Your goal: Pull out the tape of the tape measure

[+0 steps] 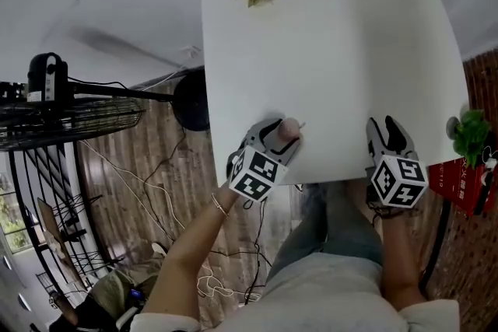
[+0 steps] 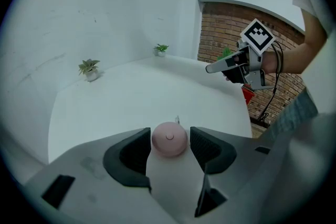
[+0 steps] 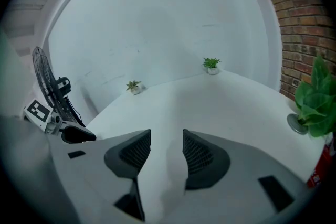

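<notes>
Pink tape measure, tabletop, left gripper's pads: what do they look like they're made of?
The tape measure looks like moulded plastic: matte pink, smooth rounded shell, small centre button. The table has a smooth white top, laminate or painted board, can't tell which. The pads are dark and ribbed, probably rubber.

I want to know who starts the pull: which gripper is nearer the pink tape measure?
Left. The left gripper has the pink tape measure between its jaws at the near edge of the table; the right gripper is off to its right, open and empty.
</notes>
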A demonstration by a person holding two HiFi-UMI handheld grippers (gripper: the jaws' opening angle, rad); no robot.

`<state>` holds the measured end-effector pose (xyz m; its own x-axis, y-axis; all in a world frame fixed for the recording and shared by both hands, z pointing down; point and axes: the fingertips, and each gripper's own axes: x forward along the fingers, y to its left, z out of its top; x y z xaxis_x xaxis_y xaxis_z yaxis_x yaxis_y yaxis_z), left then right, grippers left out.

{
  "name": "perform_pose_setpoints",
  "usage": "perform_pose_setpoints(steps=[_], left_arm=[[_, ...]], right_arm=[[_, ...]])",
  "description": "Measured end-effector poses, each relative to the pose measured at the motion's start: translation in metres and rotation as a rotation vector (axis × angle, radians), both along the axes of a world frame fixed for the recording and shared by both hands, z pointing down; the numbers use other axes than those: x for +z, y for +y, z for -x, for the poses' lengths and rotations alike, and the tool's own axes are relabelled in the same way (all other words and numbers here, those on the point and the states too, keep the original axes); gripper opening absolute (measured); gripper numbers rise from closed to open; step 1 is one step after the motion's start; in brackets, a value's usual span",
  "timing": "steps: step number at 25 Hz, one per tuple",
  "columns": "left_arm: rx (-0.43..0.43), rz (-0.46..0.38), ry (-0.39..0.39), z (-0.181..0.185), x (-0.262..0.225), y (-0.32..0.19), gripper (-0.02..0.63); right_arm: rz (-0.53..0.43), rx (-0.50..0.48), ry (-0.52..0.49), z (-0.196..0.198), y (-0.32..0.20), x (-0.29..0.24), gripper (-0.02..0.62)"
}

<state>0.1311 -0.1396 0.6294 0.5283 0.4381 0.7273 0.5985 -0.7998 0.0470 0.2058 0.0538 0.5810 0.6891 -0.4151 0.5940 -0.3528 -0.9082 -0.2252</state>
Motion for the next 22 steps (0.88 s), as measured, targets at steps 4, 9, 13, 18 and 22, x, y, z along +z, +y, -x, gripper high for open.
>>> perform_pose_setpoints(steps=[4, 9, 13, 18, 22], left_arm=[[-0.01, -0.005, -0.001, -0.003, 0.002, 0.002, 0.227], [-0.021, -0.011, -0.005, -0.003, 0.006, 0.003, 0.227], [-0.026, -0.008, -0.008, -0.003, 0.007, 0.003, 0.228], [-0.035, 0.005, -0.006, -0.003, 0.009, 0.003, 0.227], [-0.037, 0.015, -0.008, -0.003, 0.01, 0.003, 0.227]], right_arm=[[0.0, 0.006, -0.002, -0.001, 0.002, 0.002, 0.19], [0.0, 0.007, -0.002, -0.003, 0.004, 0.001, 0.19], [0.0, 0.002, -0.002, -0.006, 0.002, 0.0, 0.19], [-0.004, -0.015, -0.002, -0.008, -0.003, 0.001, 0.19], [-0.005, -0.027, 0.001, -0.011, -0.008, -0.002, 0.189]])
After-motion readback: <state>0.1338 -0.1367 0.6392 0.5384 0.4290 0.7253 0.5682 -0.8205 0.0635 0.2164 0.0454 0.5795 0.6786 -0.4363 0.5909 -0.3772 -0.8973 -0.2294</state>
